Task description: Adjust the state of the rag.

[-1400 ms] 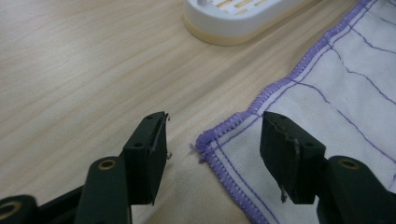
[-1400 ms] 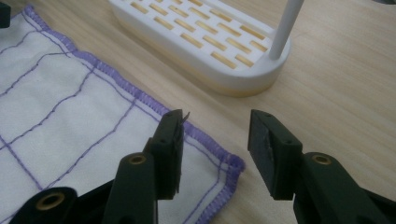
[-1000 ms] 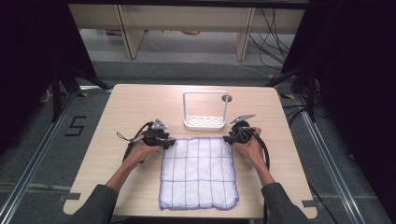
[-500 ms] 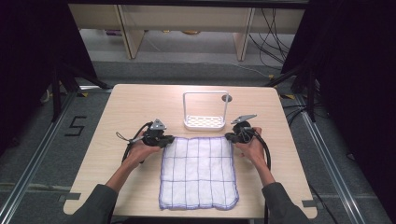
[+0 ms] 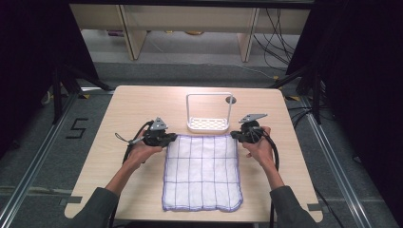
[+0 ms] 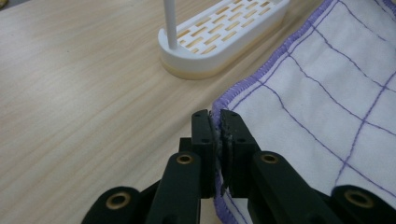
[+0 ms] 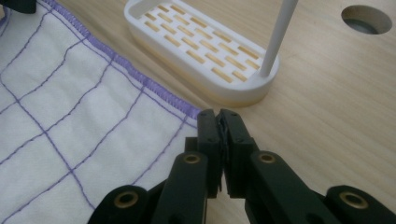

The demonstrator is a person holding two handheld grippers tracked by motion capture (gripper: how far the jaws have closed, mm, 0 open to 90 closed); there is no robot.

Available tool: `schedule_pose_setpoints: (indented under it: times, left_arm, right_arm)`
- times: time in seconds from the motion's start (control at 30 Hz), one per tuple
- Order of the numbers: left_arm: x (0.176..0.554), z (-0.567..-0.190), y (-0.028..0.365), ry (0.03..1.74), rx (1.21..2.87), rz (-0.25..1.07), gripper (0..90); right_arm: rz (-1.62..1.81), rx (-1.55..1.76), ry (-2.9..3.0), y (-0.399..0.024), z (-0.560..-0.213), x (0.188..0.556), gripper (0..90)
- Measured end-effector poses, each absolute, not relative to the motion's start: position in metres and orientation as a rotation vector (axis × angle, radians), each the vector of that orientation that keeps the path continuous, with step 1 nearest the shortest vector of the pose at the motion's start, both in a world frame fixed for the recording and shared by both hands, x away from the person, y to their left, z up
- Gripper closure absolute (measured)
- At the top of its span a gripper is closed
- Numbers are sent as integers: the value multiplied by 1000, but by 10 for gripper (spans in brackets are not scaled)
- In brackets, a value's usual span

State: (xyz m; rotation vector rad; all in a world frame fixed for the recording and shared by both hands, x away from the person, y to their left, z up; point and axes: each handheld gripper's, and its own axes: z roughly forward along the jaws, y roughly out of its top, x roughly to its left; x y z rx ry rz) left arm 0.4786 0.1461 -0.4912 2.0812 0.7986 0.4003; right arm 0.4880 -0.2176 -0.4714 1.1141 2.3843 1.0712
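While the white purple-checked square cloth lies flat near the table's front edge, the left gripper and right gripper, just closed, pinch its two far corners beside the white slotted plastic rack.

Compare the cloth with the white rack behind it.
The cloth lies flat and soft on the table; the white rack stands rigid, with an upright hoop handle. The cloth has a purple grid and hem; the rack has a plain slotted base. Tongs pinch the cloth's far corners; the rack stands untouched. Both are mostly white.

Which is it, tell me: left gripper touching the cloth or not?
Touching. The left gripper view shows the left gripper with its jaws pinched on the cloth's purple-stitched corner.
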Motion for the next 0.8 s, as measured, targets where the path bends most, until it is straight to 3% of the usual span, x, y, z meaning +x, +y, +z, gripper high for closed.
schedule_pose_setpoints:
  times: [0.43,0.8]
  left_arm:
    - [465,-465,158,768,1995,433,846]
    - [408,-443,162,657,1995,462,847]
  right_arm:
    - [1146,1041,2367,-218,-437,472,878]
    - [1234,925,2380,-226,-423,428,878]
